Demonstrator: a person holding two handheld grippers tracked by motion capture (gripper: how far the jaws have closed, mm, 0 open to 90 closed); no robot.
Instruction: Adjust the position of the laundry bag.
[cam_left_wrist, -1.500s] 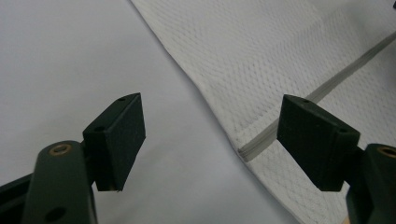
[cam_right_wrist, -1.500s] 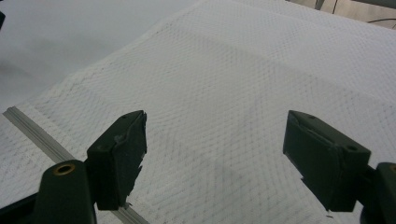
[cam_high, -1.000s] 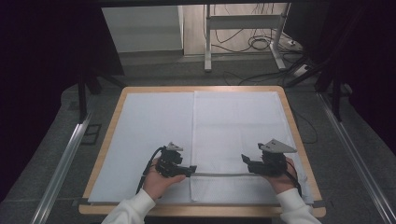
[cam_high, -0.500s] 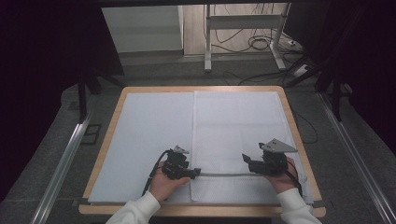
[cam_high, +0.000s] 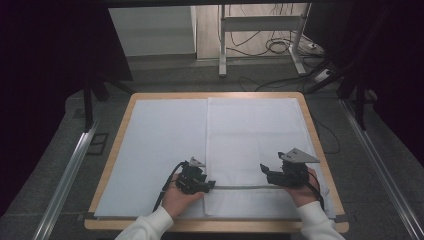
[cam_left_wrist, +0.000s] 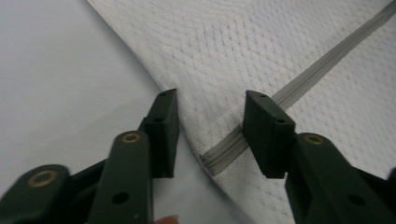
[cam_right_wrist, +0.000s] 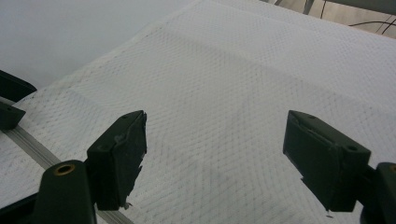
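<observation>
A wooden-rimmed table (cam_high: 120, 130) covered by a pale sheet (cam_high: 160, 145) carries a white textured towel (cam_high: 260, 140) on its right half, with a grey stripe (cam_high: 245, 187) running across the near end. The left hand-held gripper (cam_high: 207, 186) sits at the towel's left edge, jaws apart astride the stripe's end (cam_left_wrist: 219, 156), not clamped on it. The right hand-held gripper (cam_high: 264, 169) hovers over the towel just beyond the stripe, jaws wide apart with bare cloth (cam_right_wrist: 219, 140) between them. Cables (cam_high: 280, 47) lie on the floor beyond.
</observation>
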